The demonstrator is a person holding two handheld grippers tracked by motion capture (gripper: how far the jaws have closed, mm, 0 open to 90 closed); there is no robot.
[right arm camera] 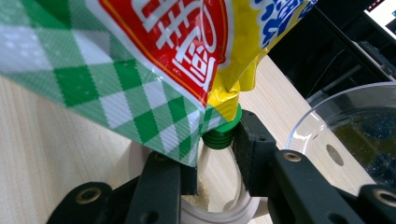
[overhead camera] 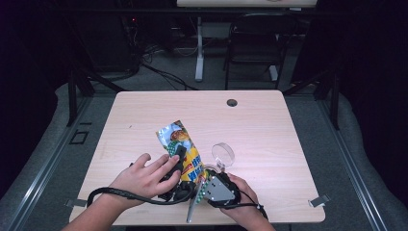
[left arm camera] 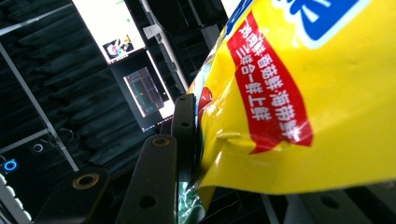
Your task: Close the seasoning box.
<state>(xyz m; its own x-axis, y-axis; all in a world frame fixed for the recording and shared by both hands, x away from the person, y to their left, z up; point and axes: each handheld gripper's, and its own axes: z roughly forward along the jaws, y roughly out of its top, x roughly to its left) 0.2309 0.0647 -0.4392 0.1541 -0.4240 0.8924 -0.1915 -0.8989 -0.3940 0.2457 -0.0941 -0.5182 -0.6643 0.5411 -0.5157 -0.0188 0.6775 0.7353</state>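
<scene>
A yellow seasoning pouch (overhead camera: 179, 137) with red and blue print is held tilted over the table's front. My left gripper (overhead camera: 178, 156) is shut on the pouch (left arm camera: 299, 93); one black pad (left arm camera: 184, 130) presses its side and the other jaw is hidden behind it. The pouch's corner (right arm camera: 154, 56) ends in a green ribbed spout (right arm camera: 222, 133) that points down between the jaws of my right gripper (right arm camera: 215, 163). Those jaws close on a white jar (right arm camera: 219, 212) with pale powder inside. In the high view my right gripper (overhead camera: 211, 177) sits just right of the pouch.
A clear round dish (overhead camera: 223, 154) stands right behind my right gripper, and its rim (right arm camera: 355, 126) is close to the right jaw. The wooden table (overhead camera: 260, 125) has a cable hole (overhead camera: 232, 102) at the back. A dark chair (overhead camera: 255, 38) stands beyond the table.
</scene>
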